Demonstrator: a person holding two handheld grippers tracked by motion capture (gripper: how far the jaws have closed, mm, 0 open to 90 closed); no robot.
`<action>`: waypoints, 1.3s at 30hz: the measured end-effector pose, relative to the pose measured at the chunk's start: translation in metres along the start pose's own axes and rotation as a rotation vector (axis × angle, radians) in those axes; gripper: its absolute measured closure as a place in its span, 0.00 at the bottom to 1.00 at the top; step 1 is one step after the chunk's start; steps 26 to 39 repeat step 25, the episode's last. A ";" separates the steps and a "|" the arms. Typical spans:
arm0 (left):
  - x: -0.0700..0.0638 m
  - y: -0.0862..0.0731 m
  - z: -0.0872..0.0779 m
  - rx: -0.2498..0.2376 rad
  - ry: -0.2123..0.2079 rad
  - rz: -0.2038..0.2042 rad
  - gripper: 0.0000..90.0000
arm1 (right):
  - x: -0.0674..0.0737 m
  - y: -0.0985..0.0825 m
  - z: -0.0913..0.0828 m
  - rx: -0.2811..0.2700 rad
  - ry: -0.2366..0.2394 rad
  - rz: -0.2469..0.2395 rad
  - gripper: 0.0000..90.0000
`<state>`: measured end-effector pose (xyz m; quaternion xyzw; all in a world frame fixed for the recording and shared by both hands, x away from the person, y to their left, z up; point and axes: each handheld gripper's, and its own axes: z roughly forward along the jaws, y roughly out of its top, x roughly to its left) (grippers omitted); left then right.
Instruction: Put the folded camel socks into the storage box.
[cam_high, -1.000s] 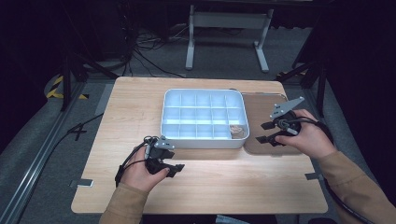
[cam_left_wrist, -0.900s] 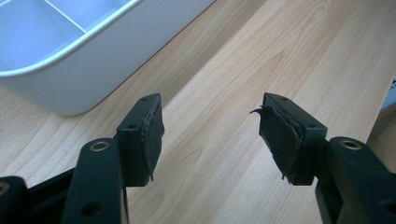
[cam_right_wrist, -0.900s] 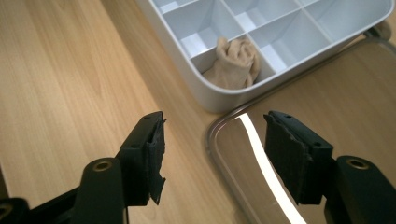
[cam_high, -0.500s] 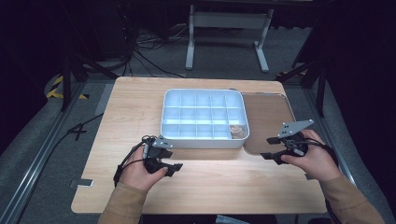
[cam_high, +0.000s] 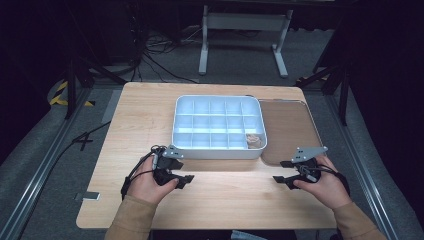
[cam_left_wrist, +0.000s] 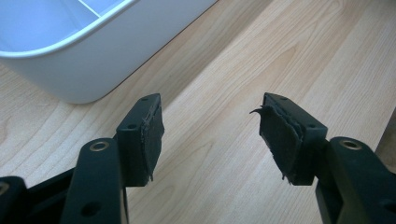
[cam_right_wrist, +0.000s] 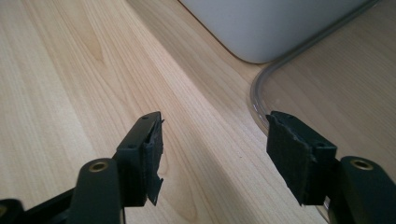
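Left tongs (cam_high: 186, 181): jaws spread wide in my left hand, nothing between them, low over the pale wooden table (cam_high: 150, 115), just in front of the tray's near-left corner.
Right tongs (cam_high: 279, 171): released, jaws have just been opening, gap bare, beside the lid's near edge.
White plastic compartment tray (cam_high: 218, 126): mid-table, between and beyond both tongs.
Small tan object (cam_high: 254, 140): lies in the tray's near-right compartment.
Clear flat lid (cam_high: 287, 130): rests on the table, touching the tray's right side.

No legible text, label or number on the white tray (cam_high: 218, 150), perhaps for blur.
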<state>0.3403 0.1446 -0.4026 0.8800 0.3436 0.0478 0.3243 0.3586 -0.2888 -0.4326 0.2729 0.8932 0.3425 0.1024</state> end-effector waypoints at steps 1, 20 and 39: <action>0.000 0.000 0.000 0.001 -0.001 0.000 0.45 | 0.001 -0.002 0.002 -0.001 -0.004 -0.001 0.41; 0.004 -0.004 0.008 0.035 -0.008 -0.011 0.45 | 0.021 -0.029 0.030 -0.019 -0.013 -0.013 0.41; 0.005 -0.005 0.009 0.039 -0.006 -0.013 0.44 | 0.022 -0.029 0.032 -0.025 -0.008 -0.016 0.41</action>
